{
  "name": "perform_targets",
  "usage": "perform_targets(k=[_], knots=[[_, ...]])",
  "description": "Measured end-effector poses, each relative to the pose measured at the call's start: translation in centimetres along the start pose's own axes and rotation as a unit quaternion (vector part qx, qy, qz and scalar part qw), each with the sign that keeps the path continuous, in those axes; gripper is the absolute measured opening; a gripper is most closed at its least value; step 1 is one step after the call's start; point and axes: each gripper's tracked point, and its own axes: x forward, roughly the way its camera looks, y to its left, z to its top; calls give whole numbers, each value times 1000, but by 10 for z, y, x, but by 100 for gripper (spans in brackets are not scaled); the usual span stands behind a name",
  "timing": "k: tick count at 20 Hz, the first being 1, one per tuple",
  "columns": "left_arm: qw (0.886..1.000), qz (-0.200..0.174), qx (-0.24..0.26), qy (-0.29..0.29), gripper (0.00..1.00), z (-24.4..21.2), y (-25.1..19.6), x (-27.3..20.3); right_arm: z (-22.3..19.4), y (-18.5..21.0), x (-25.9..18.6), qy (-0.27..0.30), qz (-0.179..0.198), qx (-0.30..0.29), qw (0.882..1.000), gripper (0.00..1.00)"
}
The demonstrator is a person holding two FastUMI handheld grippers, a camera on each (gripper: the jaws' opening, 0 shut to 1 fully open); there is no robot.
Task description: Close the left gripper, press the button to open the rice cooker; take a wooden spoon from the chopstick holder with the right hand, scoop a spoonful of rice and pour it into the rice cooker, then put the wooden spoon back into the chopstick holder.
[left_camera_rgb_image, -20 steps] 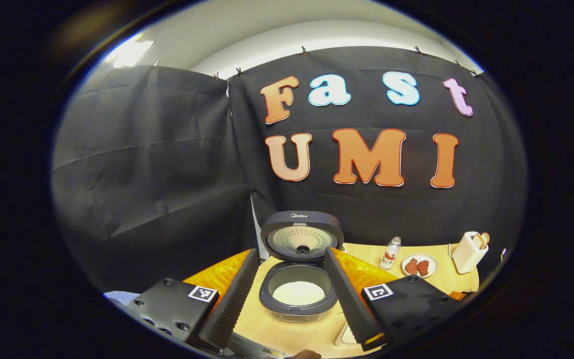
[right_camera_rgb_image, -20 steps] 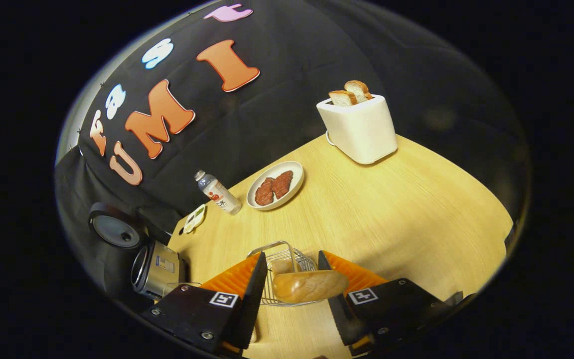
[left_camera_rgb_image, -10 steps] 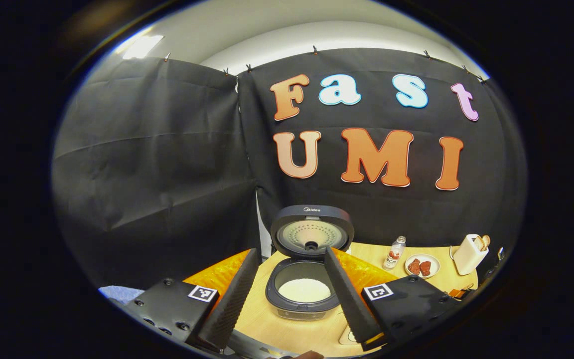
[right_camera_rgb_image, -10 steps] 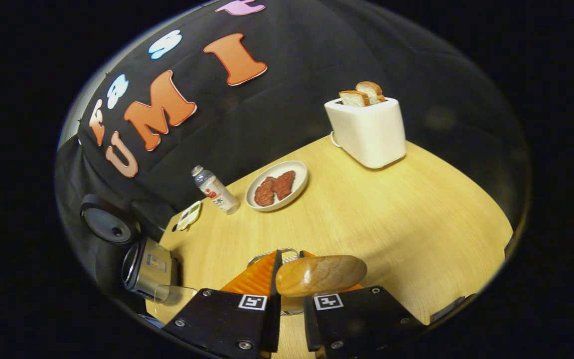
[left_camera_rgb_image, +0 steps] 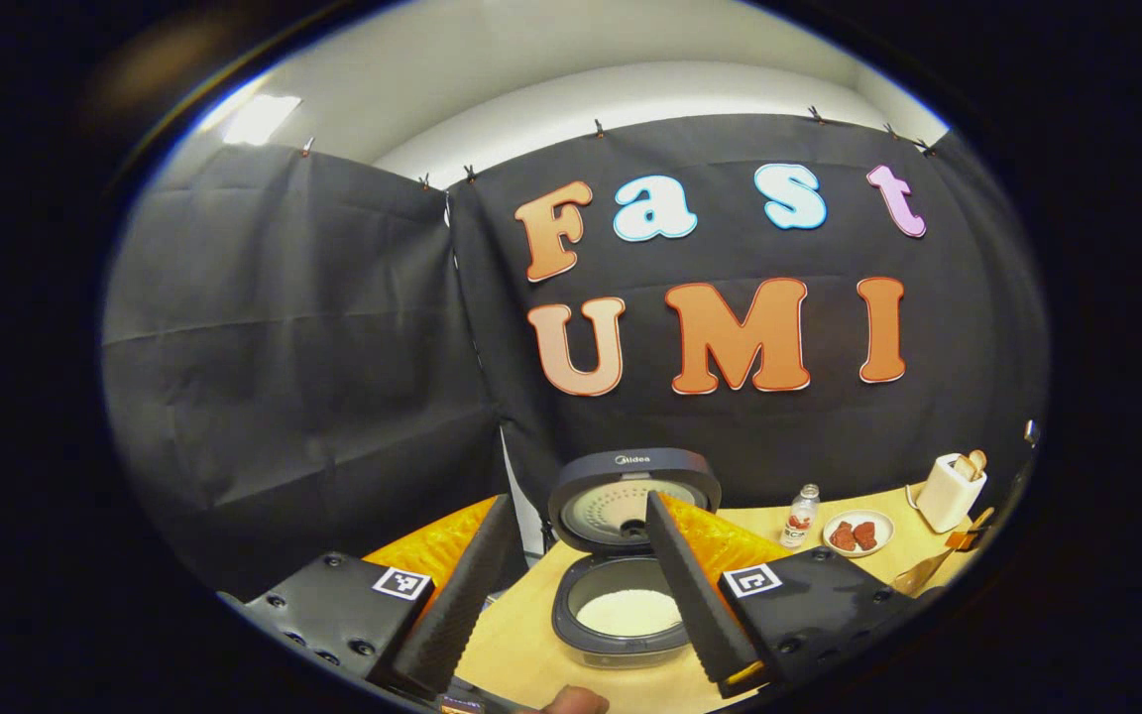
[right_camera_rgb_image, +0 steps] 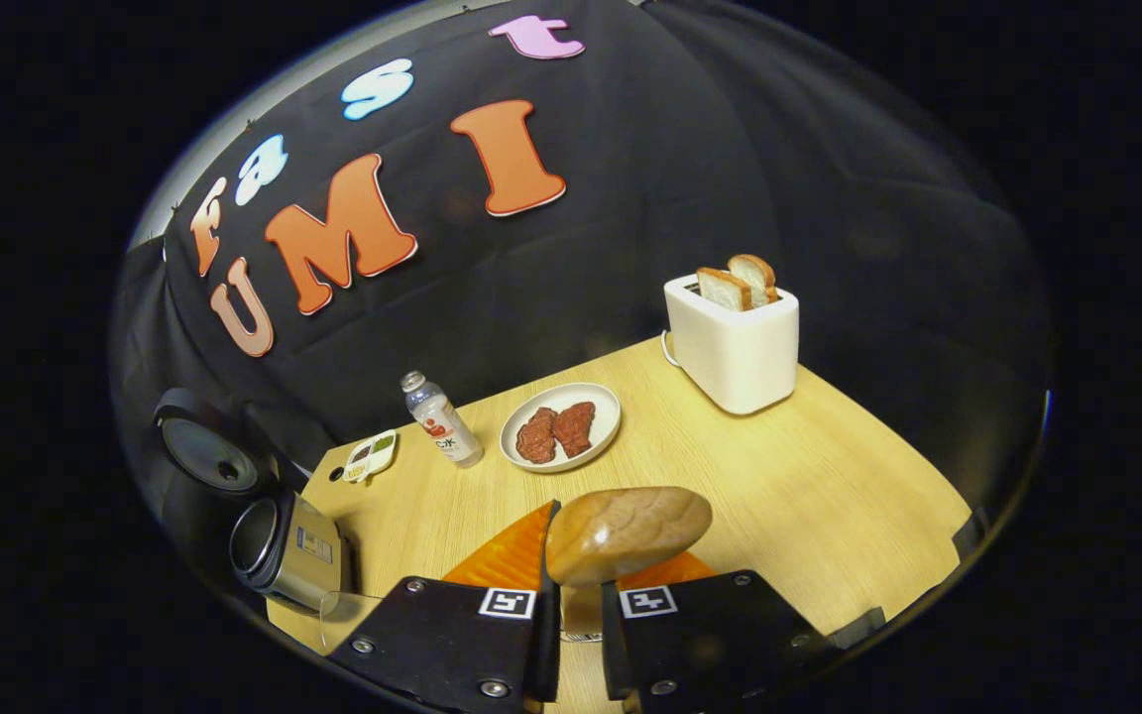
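Right gripper (right_camera_rgb_image: 571,605) has clamped shut on the wooden spoon (right_camera_rgb_image: 626,534), where a second ago its fingers stood wide either side of the wire chopstick holder with the bowl of the spoon between them; now the jaws are drawn tight together, the spoon's rounded bowl pokes up over the fingertips, and the holder has dropped away under the tool, so the spoon looks to be out and the scooping step is next. Over on the other side, the left gripper (left_camera_rgb_image: 571,585) has pulled back and tipped slightly up, its fingers spread apart and holding nothing, framing the rice cooker (left_camera_rgb_image: 628,555), which stands on the table (right_camera_rgb_image: 829,496) with its lid up and white rice in the pot. From the right gripper view the cooker sits low at the left edge, so the hand, tilted down over bare wood, has a swing leftward ahead of it.
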Motion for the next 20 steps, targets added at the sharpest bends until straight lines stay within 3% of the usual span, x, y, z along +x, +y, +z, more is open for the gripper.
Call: perform_targets(k=[1,2,7,11,14,15,17,20], knots=[[1000,1,4,-4,96,0,1,2,4,6,-7,-4,4,-3,1000,11],[1000,2,10,-6,97,-2,3,4,6,12,-14,-6,10,-4,1000,15],[999,-12,26,-14,100,-6,1,15,11,59,-40,-7,53,-15,998,15],[999,-16,27,-8,100,-15,10,21,-9,104,-48,22,91,-29,995,15],[1000,-17,26,1,93,-25,19,23,-31,134,-51,41,118,-62,990,15],[999,-20,27,6,100,-28,21,22,-39,142,-50,48,126,-72,988,15],[999,-18,30,11,99,-33,27,22,-56,152,-46,61,133,-100,984,15],[999,-13,35,14,100,-37,34,20,-87,148,-35,91,113,-151,978,15]])
